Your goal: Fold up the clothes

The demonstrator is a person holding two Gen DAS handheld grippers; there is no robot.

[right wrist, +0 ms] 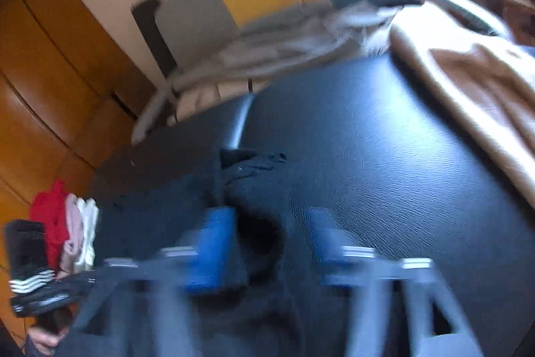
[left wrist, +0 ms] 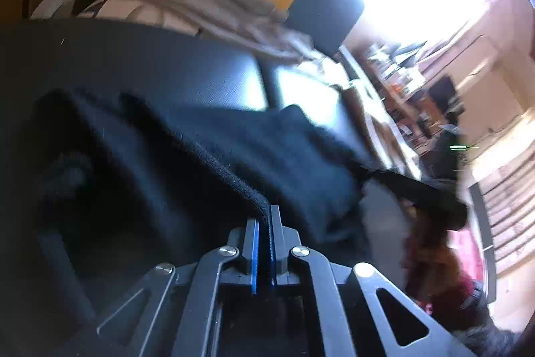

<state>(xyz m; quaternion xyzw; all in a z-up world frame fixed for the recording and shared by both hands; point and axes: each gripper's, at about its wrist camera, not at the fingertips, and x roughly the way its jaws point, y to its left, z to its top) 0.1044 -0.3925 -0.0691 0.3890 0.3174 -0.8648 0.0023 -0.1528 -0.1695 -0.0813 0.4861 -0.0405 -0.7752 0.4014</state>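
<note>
A black knit garment (left wrist: pixel 207 156) lies bunched on a black leather surface (left wrist: pixel 187 69). My left gripper (left wrist: pixel 264 213) is shut on the garment's hemmed edge, and the cloth drapes away from the blue-padded fingers. In the right wrist view the same black garment (right wrist: pixel 247 186) lies on the leather surface (right wrist: pixel 384 163). My right gripper (right wrist: pixel 271 233) is open above it, blurred by motion, with the garment between and below its blue pads (right wrist: pixel 214 246). Nothing is held in it.
A tan garment (right wrist: pixel 468 82) lies at the right of the surface. Grey-beige cloth (right wrist: pixel 284 42) drapes over a chair at the back. A pile of red, pink, white and black striped clothes (right wrist: pixel 57 233) sits at the left. Wooden cupboards (right wrist: pixel 40 82) stand behind.
</note>
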